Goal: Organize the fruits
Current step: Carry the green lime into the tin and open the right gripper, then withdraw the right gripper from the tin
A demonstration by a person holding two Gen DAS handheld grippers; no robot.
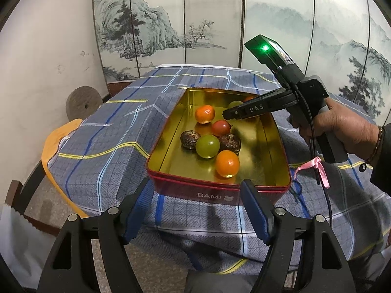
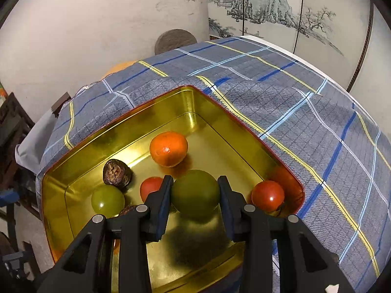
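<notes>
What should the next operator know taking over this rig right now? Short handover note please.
Right gripper: shut on a green fruit, low inside the tin.
Left gripper: open, empty, in front of the tin's near wall.
In the tin: two oranges, two red tomatoes, a second green fruit, two brown wrinkled nuts.
Done: all visible fruit is in the tin; none lies on the cloth.
Left: unclear whether the held fruit is going in or out; no sorting visible yet.
</notes>
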